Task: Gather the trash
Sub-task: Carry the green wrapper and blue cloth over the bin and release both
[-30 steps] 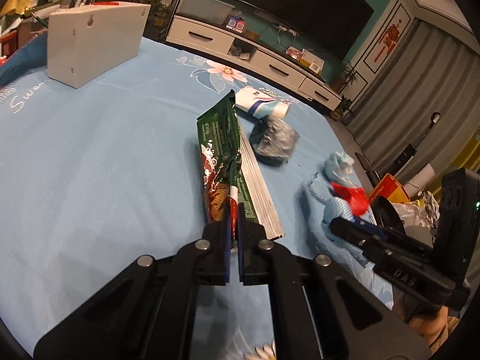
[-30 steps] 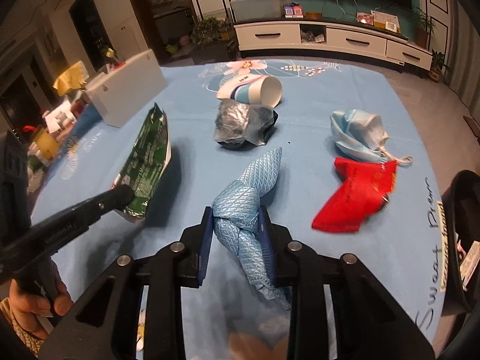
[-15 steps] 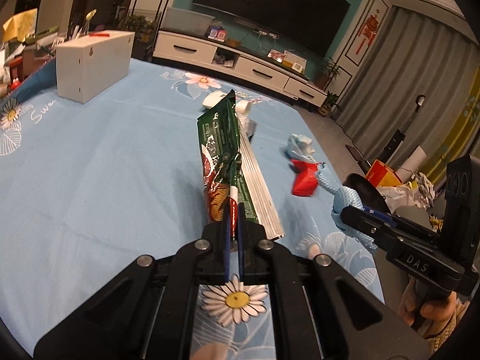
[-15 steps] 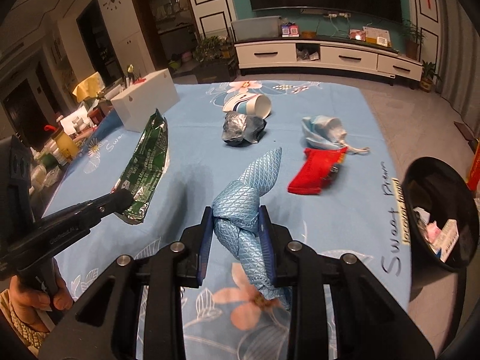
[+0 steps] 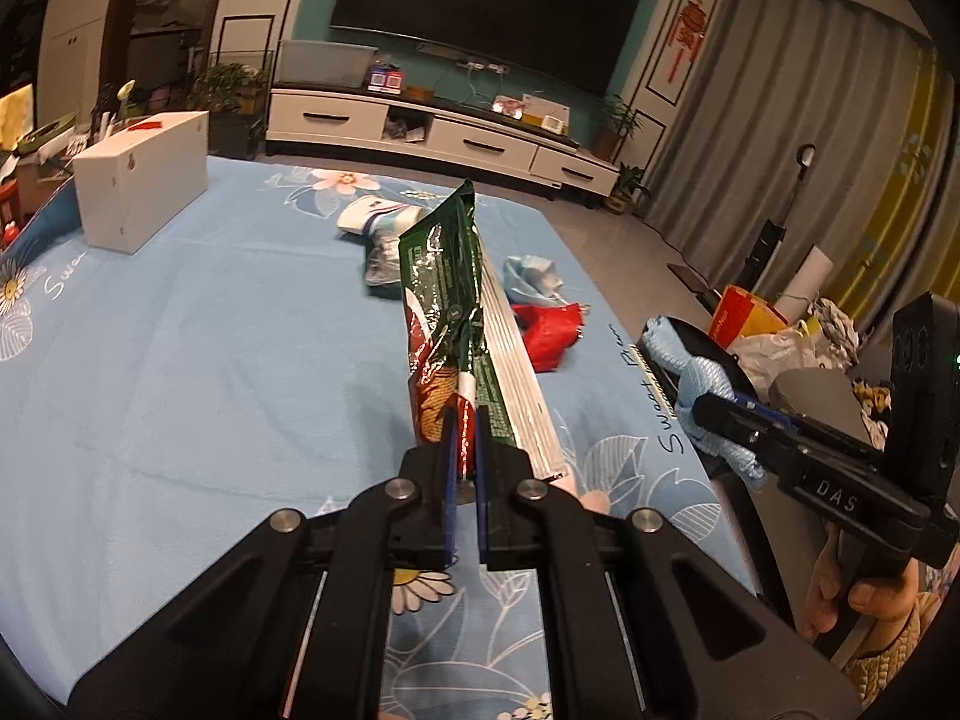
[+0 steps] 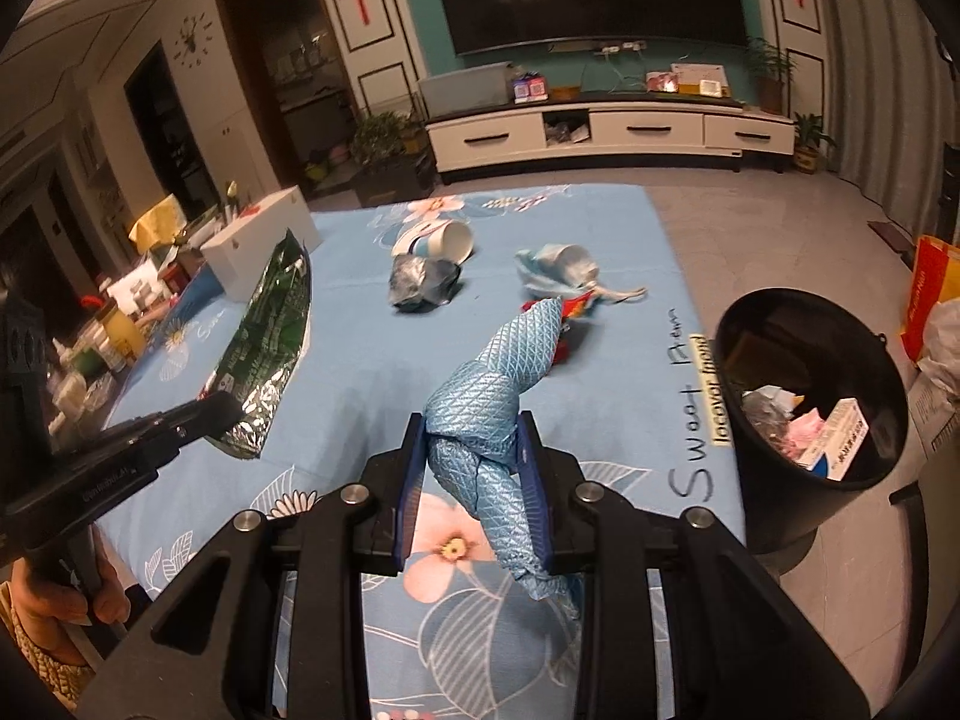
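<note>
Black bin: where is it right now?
Right wrist view: black bin stands on the floor off the table's right edge, beside the "Sweet" lettering, trash already inside.

left wrist view: looking forward and down along the black left gripper [image 5: 462, 450], close above the light blue flowered tablecloth [image 5: 180, 360]. right wrist view: angled likewise from the right. both sharing the white rectangular box [image 5: 144, 177] [image 6: 258, 240].

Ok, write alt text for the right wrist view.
The right gripper clamps a twisted blue cloth above a blue floral tablecloth. A black bin holding trash stands right; the left gripper holds a green wrapper.
</note>
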### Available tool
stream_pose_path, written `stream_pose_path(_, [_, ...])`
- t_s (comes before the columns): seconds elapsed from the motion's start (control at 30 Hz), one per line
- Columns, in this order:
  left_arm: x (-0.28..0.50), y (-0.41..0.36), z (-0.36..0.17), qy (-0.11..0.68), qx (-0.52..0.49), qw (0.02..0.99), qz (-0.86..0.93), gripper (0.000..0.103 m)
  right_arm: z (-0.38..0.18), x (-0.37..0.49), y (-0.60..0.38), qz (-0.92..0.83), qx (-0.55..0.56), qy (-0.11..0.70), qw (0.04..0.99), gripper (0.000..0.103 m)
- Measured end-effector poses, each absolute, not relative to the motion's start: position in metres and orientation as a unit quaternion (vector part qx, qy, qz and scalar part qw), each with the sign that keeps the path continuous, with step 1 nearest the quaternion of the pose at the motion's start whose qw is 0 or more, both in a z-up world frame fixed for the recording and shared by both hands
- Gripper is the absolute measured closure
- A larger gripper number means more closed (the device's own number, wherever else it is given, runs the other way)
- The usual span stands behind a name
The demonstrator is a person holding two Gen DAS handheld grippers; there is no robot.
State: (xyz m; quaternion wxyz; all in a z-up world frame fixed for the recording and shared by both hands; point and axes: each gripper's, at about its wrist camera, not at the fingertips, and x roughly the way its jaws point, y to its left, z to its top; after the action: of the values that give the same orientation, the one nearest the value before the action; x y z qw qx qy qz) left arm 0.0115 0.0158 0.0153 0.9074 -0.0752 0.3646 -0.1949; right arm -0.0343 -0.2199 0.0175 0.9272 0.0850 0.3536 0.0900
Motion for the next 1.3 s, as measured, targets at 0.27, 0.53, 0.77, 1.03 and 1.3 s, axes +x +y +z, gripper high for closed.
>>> stream_pose_path(0.27, [0.01,-0.017,0.022,0.364,-0.047,0.905,-0.214,0.098,0.02,-0.045,-0.256,0.064,0.113,0.333,0.934,0.072])
stream_pose_path(0.53, [0.011,-0.053,0.029,0.362,-0.018,0.9,-0.242,0.098,0.015,-0.054,-0.298,0.034,0.149,0.317,0.936,0.072])
stream_pose_path(0.77, [0.015,-0.092,0.033,0.361,0.01,0.894,-0.266,0.098,0.008,-0.062,-0.328,0.013,0.178,0.305,0.935,0.072])
stream_pose_path(1.03, [0.021,-0.13,0.039,0.355,0.036,0.887,-0.293,0.098,-0.002,-0.069,-0.354,-0.004,0.203,0.299,0.932,0.072])
stream_pose_path(1.3, [0.03,-0.163,0.035,0.367,0.036,0.866,-0.338,0.098,-0.011,-0.07,-0.376,-0.017,0.235,0.291,0.927,0.072])
